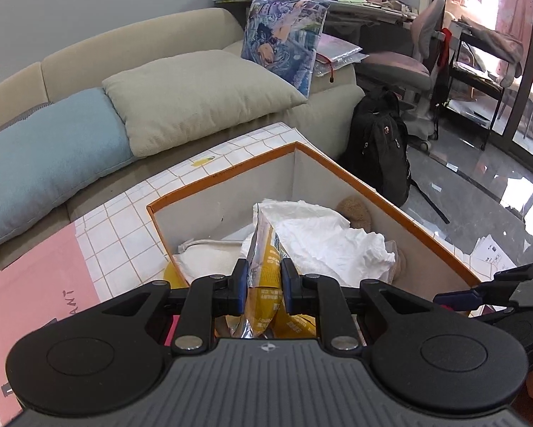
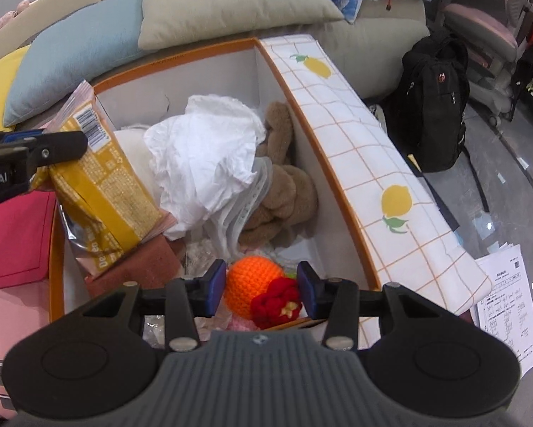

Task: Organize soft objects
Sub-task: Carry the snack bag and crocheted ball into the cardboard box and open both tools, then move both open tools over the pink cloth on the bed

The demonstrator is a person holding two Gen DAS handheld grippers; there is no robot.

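An orange-rimmed box (image 1: pixel 401 210) (image 2: pixel 337 178) holds soft things: crumpled white tissue (image 1: pixel 323 235) (image 2: pixel 202 156), a brown plush (image 1: pixel 355 210) (image 2: pixel 284 192) and a cloth bag (image 1: pixel 209 256). My left gripper (image 1: pixel 264 281) is shut on a yellow snack packet (image 1: pixel 266 270) (image 2: pixel 103 178), holding it over the box's left part. My right gripper (image 2: pixel 263 286) is over the box's near end, its jaws around an orange crochet ball (image 2: pixel 252 281) and a red crochet piece (image 2: pixel 277 302); the ball does not touch the left pad.
The box sits on a lemon-print grid tablecloth (image 1: pixel 124 235) (image 2: pixel 384 163) with a pink mat (image 1: pixel 35 284). A sofa with blue (image 1: pixel 53 156) and beige (image 1: pixel 195 96) cushions is behind. A black backpack (image 1: pixel 376 142) and papers (image 2: pixel 508 306) lie on the floor at right. A red wallet (image 2: pixel 17 235) lies left of the box.
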